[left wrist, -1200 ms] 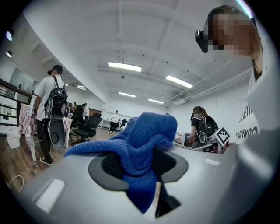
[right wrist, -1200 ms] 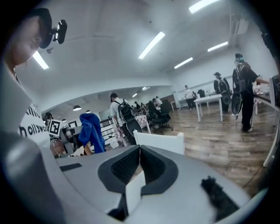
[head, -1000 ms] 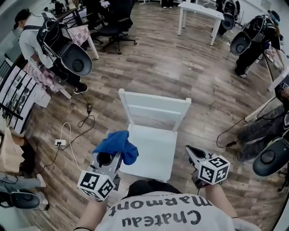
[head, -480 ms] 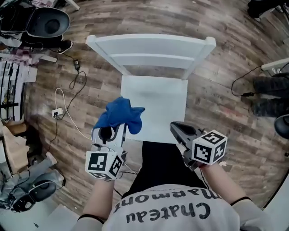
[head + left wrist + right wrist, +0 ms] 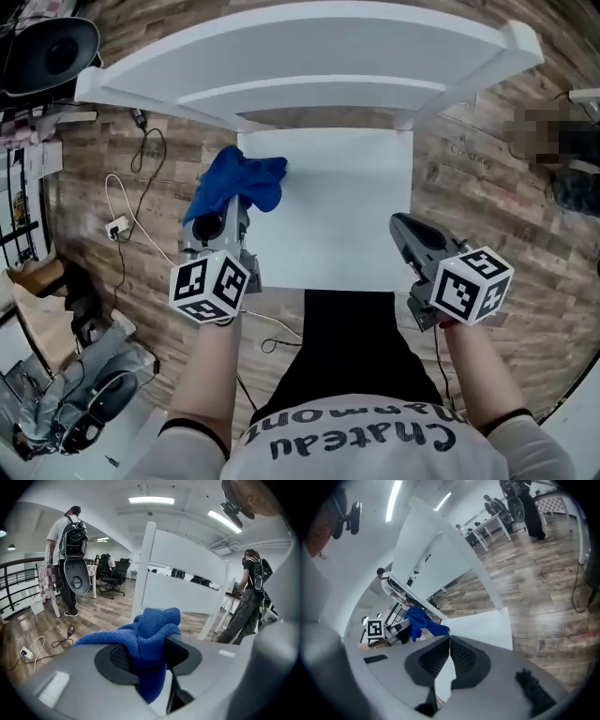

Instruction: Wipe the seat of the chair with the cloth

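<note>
A white wooden chair stands before me, its flat seat (image 5: 337, 206) below the slatted backrest (image 5: 309, 66). My left gripper (image 5: 220, 211) is shut on a blue knitted cloth (image 5: 239, 180), which hangs over the seat's far left corner. The left gripper view shows the cloth (image 5: 152, 641) bunched between the jaws, with the backrest (image 5: 180, 581) behind. My right gripper (image 5: 405, 228) is shut and holds nothing; it hovers by the seat's right front edge. From the right gripper view, the seat (image 5: 480, 625) and the cloth (image 5: 419, 623) lie beyond the closed jaws.
Wood-plank floor surrounds the chair. A white power strip and cables (image 5: 122, 220) lie on the floor to the left. A person with a backpack (image 5: 70, 559) stands at the far left, another person (image 5: 251, 592) at the right, with office chairs and tables behind.
The view has closed in on the chair. My left gripper has carried the cloth forward from the seat's front left to its far left corner. The right gripper stayed shut near the right front edge.
</note>
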{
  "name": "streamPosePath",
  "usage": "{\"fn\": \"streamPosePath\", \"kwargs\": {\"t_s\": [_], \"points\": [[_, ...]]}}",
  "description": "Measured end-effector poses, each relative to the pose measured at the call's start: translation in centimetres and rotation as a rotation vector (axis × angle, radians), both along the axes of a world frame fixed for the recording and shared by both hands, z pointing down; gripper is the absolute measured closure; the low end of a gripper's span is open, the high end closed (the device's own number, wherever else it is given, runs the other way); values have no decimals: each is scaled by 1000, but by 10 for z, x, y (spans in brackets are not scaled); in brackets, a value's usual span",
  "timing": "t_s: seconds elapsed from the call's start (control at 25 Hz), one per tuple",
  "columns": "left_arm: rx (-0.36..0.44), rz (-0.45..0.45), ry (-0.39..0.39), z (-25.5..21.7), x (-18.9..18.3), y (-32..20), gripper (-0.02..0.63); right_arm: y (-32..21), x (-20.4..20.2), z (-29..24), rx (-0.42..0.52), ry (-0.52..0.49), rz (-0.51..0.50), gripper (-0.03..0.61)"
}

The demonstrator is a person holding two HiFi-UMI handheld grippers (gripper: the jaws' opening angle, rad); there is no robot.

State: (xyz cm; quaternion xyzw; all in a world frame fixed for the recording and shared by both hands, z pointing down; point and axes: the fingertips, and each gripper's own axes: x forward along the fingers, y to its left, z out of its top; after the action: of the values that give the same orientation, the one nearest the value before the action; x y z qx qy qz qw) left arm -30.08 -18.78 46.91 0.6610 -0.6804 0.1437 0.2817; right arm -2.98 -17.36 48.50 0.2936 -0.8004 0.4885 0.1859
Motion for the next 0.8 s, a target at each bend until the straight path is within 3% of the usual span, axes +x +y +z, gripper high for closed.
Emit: {"fn": "streamPosePath", "kwargs": {"t_s": [0.08,0.2,0.4,0.48,0.8], "points": [[-47,5,-43,26,-11,-7,454,-4,0,13,-11,-2,28,563],[-191,32,-165,79,-23,-9,456,3,-5,30,-36,2,24,563],[-382,230,-362,152,-32,-20,454,17,-4,42,-58,-10,23,563],[-406,236,-371,166,-38,-26,453,25,3,49,-76,-4,42,563],[-377,159,-273,175,-32,-36,485,43,18,73,-137,-26,133,563]]}}
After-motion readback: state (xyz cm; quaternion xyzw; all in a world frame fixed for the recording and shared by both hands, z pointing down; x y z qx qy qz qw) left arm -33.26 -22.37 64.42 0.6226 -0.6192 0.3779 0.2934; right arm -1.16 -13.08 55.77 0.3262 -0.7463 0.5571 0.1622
